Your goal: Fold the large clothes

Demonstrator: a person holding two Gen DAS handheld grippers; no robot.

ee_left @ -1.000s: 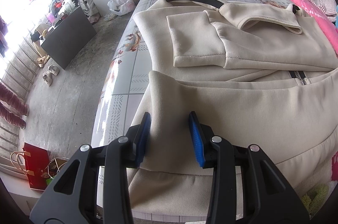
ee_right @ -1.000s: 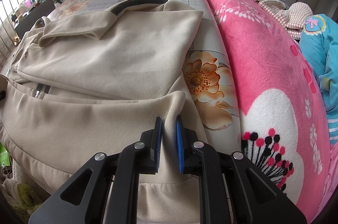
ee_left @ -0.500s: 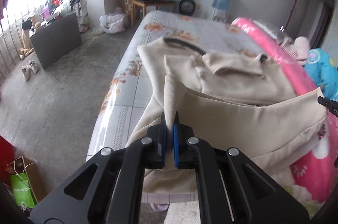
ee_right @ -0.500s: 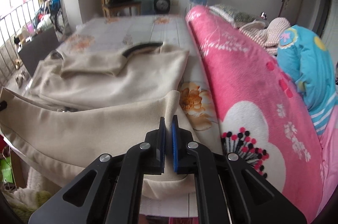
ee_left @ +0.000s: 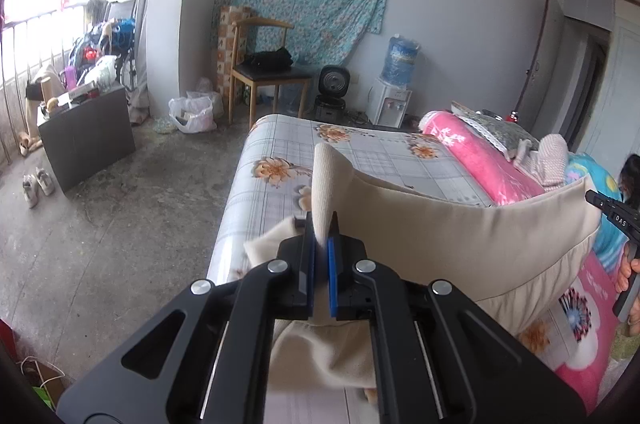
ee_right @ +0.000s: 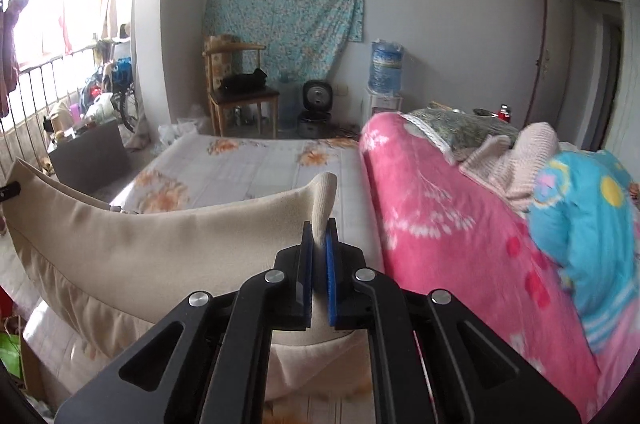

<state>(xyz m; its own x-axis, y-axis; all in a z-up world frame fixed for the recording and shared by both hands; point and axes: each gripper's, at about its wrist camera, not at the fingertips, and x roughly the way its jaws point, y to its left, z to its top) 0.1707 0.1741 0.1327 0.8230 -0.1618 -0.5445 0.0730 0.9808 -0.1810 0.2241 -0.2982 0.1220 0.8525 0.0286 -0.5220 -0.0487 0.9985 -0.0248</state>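
Left gripper [ee_left: 321, 244] | clamps garment [ee_left: 460, 236] hem corner | right gripper [ee_right: 319, 244] likewise (hem taut between) | raised for folding over.

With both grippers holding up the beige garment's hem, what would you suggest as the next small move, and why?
Probably carry both grippers forward over the bed. The left gripper and right gripper pinch the beige garment, its hem raised and stretched between them, ready to fold toward the far end.
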